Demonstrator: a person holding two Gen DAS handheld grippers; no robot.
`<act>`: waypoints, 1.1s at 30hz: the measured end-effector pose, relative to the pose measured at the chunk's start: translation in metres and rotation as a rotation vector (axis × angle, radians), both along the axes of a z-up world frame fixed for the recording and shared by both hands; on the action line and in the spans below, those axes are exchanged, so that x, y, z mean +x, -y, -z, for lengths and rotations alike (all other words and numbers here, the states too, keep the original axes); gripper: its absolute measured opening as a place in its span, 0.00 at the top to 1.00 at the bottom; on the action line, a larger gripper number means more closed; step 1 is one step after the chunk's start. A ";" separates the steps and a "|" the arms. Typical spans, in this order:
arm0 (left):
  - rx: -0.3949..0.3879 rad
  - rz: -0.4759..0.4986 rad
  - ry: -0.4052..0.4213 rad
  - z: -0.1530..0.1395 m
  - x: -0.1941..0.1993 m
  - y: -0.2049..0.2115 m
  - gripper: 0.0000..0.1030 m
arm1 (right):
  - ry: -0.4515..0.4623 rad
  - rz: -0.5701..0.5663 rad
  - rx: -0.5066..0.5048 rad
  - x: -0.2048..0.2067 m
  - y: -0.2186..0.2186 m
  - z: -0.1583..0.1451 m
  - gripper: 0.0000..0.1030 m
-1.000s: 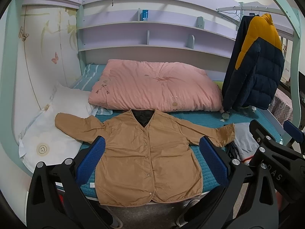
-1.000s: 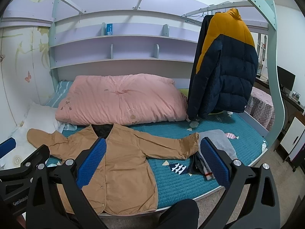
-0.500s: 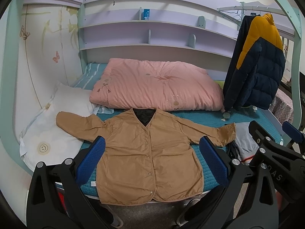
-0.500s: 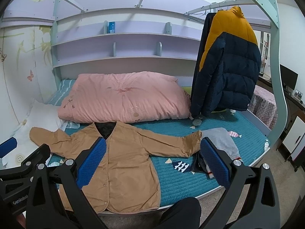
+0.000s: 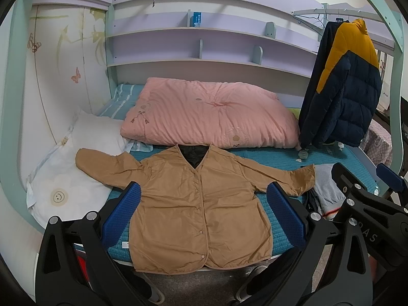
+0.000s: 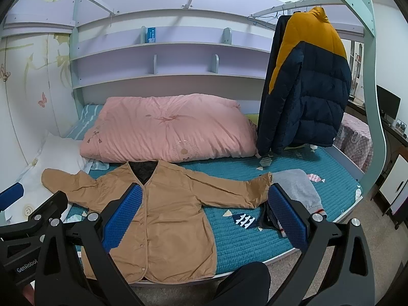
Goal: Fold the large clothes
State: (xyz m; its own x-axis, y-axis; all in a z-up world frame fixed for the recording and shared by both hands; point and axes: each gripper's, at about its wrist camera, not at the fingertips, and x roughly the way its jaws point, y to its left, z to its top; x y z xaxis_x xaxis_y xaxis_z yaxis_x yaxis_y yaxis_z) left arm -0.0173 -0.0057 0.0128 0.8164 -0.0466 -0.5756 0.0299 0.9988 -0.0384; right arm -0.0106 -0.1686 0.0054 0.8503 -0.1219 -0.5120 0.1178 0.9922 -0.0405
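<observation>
Little is changed since the earlier frames: both cameras are shifted only slightly, and the tan jacket is left lying where it was. It is spread flat, front up and buttoned, on the teal bed, with both sleeves stretched out toward 9 and 3 o'clock and the hem hanging a little over the bed edge at 6 o'clock. The left sleeve is laid over a white pillow. A pink quilt is seen beyond the collar at 12 o'clock, and a navy and yellow puffer coat is hung at 2 o'clock. A grey garment is found just beside the right cuff.

The left gripper is held above the jacket with its jaws spread wide and nothing between them. The right gripper is likewise held with jaws wide apart and empty, over the jacket's right side, and the cloth is touched by neither.
</observation>
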 end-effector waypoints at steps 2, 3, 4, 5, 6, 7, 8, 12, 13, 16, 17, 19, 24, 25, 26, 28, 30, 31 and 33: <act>-0.001 0.000 0.000 0.000 -0.001 -0.001 0.05 | 0.001 0.000 -0.001 0.000 0.000 0.001 0.07; -0.001 0.000 -0.001 0.001 -0.001 -0.001 0.04 | 0.001 0.000 -0.001 0.000 0.000 0.001 0.07; -0.001 0.000 -0.002 0.001 -0.001 -0.001 0.04 | 0.001 0.001 -0.001 0.000 0.000 0.000 0.07; -0.001 0.000 -0.002 0.001 -0.001 -0.001 0.05 | 0.000 0.001 -0.001 0.000 0.000 0.000 0.07; -0.001 -0.001 -0.003 0.001 -0.002 -0.002 0.05 | 0.000 0.000 0.000 0.000 0.000 0.001 0.07; -0.002 -0.001 -0.003 0.002 -0.002 -0.002 0.04 | -0.002 -0.001 0.001 0.000 0.000 0.001 0.07; -0.003 -0.001 -0.004 0.003 -0.003 -0.003 0.05 | -0.003 -0.002 0.001 0.000 0.000 0.001 0.07; -0.006 -0.001 -0.008 0.003 -0.003 -0.004 0.05 | -0.008 -0.002 0.000 0.000 -0.002 0.002 0.07; -0.007 -0.001 -0.009 0.003 -0.003 -0.004 0.05 | -0.009 -0.003 0.000 0.000 -0.002 0.002 0.07; -0.007 -0.002 -0.008 0.004 -0.004 -0.004 0.04 | -0.012 -0.004 0.001 0.000 -0.002 0.003 0.07; -0.007 -0.001 -0.008 0.003 -0.003 -0.004 0.05 | -0.014 -0.004 0.002 0.000 -0.003 0.003 0.07; -0.008 -0.002 -0.010 0.004 -0.004 -0.004 0.05 | -0.016 -0.004 0.002 0.000 -0.003 0.004 0.07; -0.008 -0.003 -0.016 0.006 -0.004 -0.003 0.05 | -0.023 -0.005 0.003 0.002 -0.003 0.005 0.07; -0.008 -0.003 -0.018 0.006 -0.004 -0.002 0.05 | -0.026 -0.005 0.004 0.003 -0.003 0.005 0.07; -0.009 -0.004 -0.019 0.007 -0.004 -0.001 0.05 | -0.028 -0.005 0.005 0.004 -0.002 0.005 0.07; -0.010 -0.003 -0.022 0.006 -0.003 0.000 0.04 | -0.031 -0.006 0.007 0.004 -0.002 0.006 0.07; -0.009 -0.003 -0.022 0.007 -0.003 0.000 0.05 | -0.033 -0.004 0.005 0.005 -0.002 0.006 0.07; -0.009 -0.003 -0.024 0.007 -0.003 0.000 0.05 | -0.033 -0.004 0.004 0.005 -0.001 0.006 0.07; -0.008 -0.003 -0.027 0.008 0.000 0.000 0.05 | -0.036 -0.004 0.003 0.005 -0.001 0.007 0.07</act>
State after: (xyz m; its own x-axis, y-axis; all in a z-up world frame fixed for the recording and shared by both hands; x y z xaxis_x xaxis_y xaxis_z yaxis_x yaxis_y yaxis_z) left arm -0.0177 -0.0061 0.0048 0.8006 -0.0487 -0.5972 0.0254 0.9986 -0.0474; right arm -0.0051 -0.1672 -0.0014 0.8321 -0.1166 -0.5422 0.1119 0.9928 -0.0417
